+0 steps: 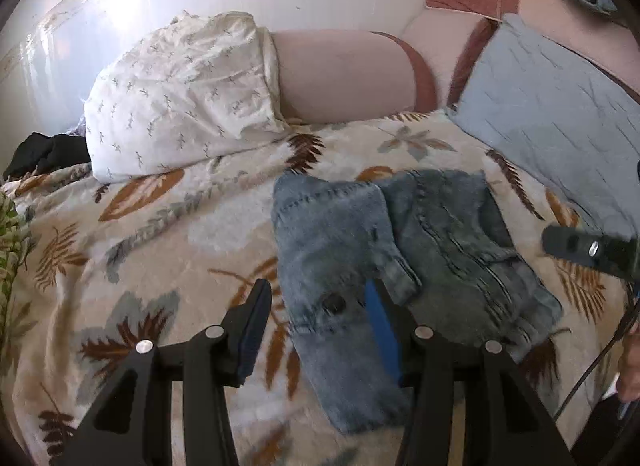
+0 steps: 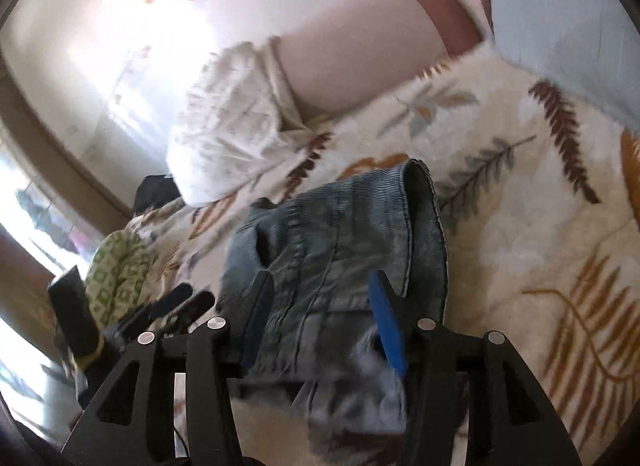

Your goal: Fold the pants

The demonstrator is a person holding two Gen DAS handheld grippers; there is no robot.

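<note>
Folded jeans lie mid-bed on the leaf-print blanket, long axis running near-to-far; left gripper jaws open astride the near-left edge, right gripper jaws parted over denim, grip uncertain, both equally near.

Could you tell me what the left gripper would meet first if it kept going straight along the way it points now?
Most likely the jeans: the left gripper points down at the folded denim on the bedspread.
</note>
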